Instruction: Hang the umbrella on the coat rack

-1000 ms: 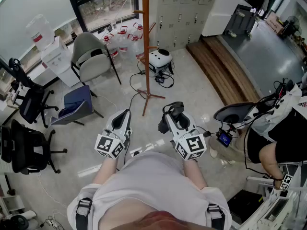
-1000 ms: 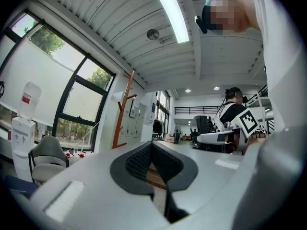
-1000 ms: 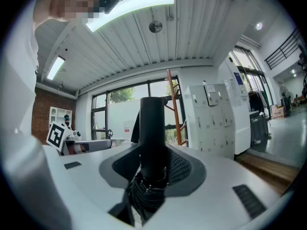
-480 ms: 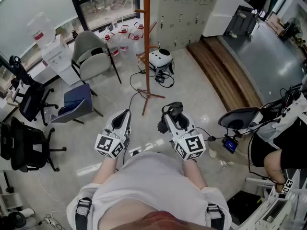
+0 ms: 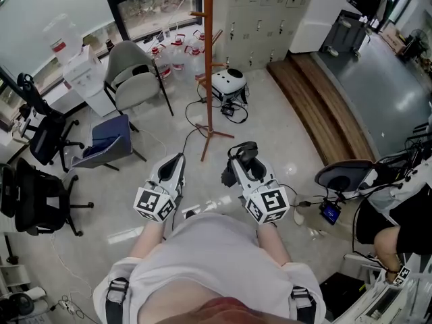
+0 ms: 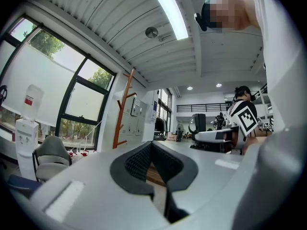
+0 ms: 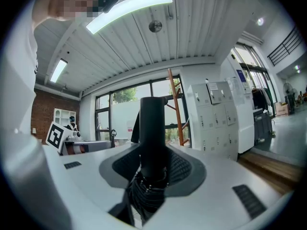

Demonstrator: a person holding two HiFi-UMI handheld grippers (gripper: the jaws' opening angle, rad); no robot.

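The orange wooden coat rack (image 5: 207, 59) stands on the floor ahead of me, with bare pegs up its pole; it also shows as the coat rack (image 6: 122, 110) and the coat rack (image 7: 174, 107) in the two gripper views. My right gripper (image 5: 241, 156) is shut on a folded black umbrella (image 5: 237, 162). In the right gripper view the umbrella (image 7: 152, 133) stands upright between the pads, its handle end up and its gathered ribs low. My left gripper (image 5: 177, 159) hangs beside it, level. Its pads (image 6: 144, 159) meet with nothing between them.
A grey chair (image 5: 131, 79) and a blue chair (image 5: 108, 140) stand left of the rack. A white round device (image 5: 227, 83) and cables (image 5: 192, 123) lie at its foot. Black office chairs (image 5: 37, 201) are at the left, a seated person (image 5: 405, 211) at the right, grey lockers (image 5: 260, 9) behind.
Both grippers keep their places. The head view has drifted a little, so the room slides slightly and the seated person sits nearer the right edge.
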